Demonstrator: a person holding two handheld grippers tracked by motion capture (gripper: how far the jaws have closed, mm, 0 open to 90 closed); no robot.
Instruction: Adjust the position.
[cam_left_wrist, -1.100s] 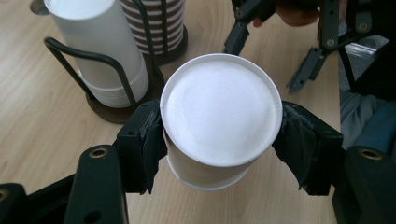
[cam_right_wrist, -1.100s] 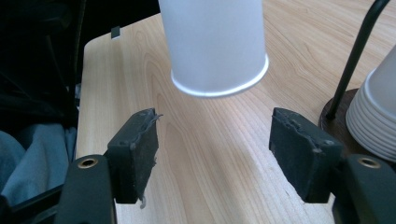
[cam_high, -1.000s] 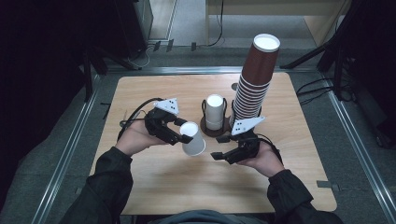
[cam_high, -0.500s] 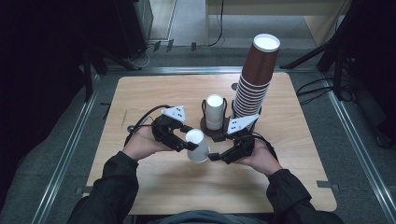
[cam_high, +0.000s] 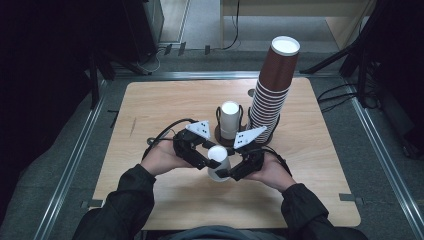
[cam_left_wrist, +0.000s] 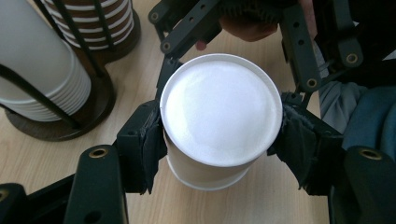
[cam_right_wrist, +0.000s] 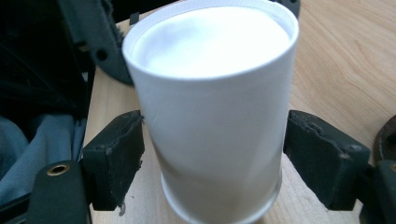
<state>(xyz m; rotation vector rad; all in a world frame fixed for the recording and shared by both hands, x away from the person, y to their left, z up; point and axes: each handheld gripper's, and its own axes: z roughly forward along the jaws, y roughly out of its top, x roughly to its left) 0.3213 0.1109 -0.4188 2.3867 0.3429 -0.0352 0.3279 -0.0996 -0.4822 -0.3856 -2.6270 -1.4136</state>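
We grip the upturned white paper cup (cam_left_wrist: 219, 116) above the wooden counter (cam_high: 320, 150) with the left gripper (cam_left_wrist: 219, 144) clamped on it, while the right gripper (cam_right_wrist: 212, 163) brackets it, fingers apparently still apart, needing closure to take it over.

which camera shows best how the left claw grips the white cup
The left gripper view: both pads press the white cup just below its closed end. The high view shows it small; the right gripper view shows its side.
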